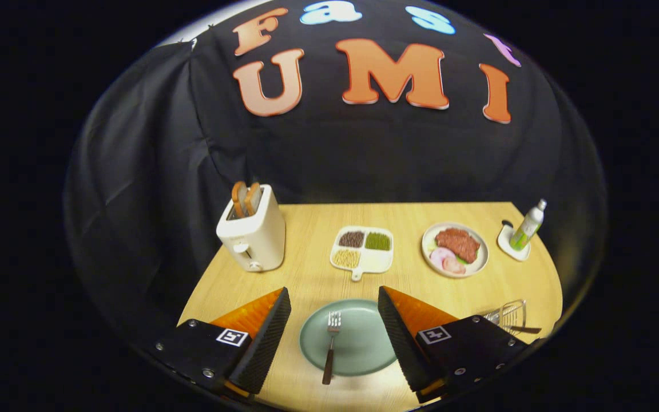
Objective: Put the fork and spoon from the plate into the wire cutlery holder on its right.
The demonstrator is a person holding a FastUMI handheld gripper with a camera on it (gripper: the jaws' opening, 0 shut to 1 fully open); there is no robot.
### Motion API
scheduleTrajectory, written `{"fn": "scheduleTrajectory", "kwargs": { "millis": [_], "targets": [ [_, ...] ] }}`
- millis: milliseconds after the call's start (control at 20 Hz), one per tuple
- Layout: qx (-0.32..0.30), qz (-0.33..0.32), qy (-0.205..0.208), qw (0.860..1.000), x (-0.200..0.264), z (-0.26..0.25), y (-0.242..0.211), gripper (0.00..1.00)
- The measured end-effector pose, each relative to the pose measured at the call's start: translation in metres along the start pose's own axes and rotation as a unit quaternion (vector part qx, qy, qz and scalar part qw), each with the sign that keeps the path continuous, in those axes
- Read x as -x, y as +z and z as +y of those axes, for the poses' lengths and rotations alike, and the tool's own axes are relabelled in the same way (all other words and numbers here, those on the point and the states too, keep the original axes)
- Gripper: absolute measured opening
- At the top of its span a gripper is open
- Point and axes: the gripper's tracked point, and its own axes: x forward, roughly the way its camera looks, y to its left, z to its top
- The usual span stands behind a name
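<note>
the claw [334,329] is being held wide open and empty above the plate [364,355]; the fork [330,346] is lying between its fingers, so a centred descent onto the handle is being favoured; the wire cutlery holder [508,316] is waiting just right.

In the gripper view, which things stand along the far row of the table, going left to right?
White toaster with two bread slices → white divided tray of grains → round plate of meat slices → green spray bottle on a white coaster. Open gripper hangs above the green plate.

Wooden table [306,274] bears toaster [252,237], plate [358,343], perhaps a wire holder [507,315].
</note>
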Motion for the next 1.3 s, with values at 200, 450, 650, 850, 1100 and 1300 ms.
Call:
{"fn": "scheduleTrajectory", "kwargs": {
  "millis": [200,450,650,850,1100,1300],
  "targets": [
    [-0.008,0.103,-0.008,0.995,-0.029,-0.002,-0.054,0.92],
    [0.015,0.214,-0.013,0.977,-0.062,-0.006,-0.113,0.88],
    [0.02,0.271,-0.017,0.962,-0.08,-0.004,-0.142,0.78],
    [0.02,0.326,-0.032,0.945,-0.094,-0.002,-0.165,0.64],
    [0.023,0.365,-0.051,0.929,-0.101,0.003,-0.184,0.39],
    [0.033,0.36,-0.064,0.93,-0.107,-0.002,-0.188,0.21]
  ]
}}
